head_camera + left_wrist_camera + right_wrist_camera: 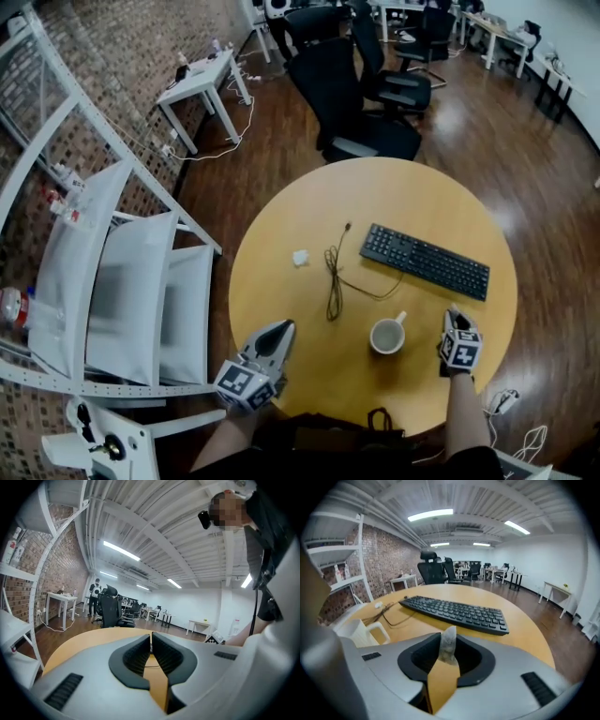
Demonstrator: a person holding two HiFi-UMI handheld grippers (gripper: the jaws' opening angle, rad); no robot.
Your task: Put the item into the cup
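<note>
— Starting on the left?
— Yes: the left gripper (pixel 279 330), parked over the near edge of the round table (pixel 281 281). Pressed shut, nothing inside. Probably just kept out of the way.
— Then the middle?
— A white cup (pixel 372 335), standing upright and empty, handle turned toward the keyboard (pixel 427 261). Easy to drop things in from above.
— And the right?
— The right gripper (pixel 454 317), just beside the cup, low over the table. Pinching a thin pale bag (pixel 449 644), maybe a tea bag, top poking out past the pads. Not in the cup yet. Still to do: lift over the rim, then let go.
</note>
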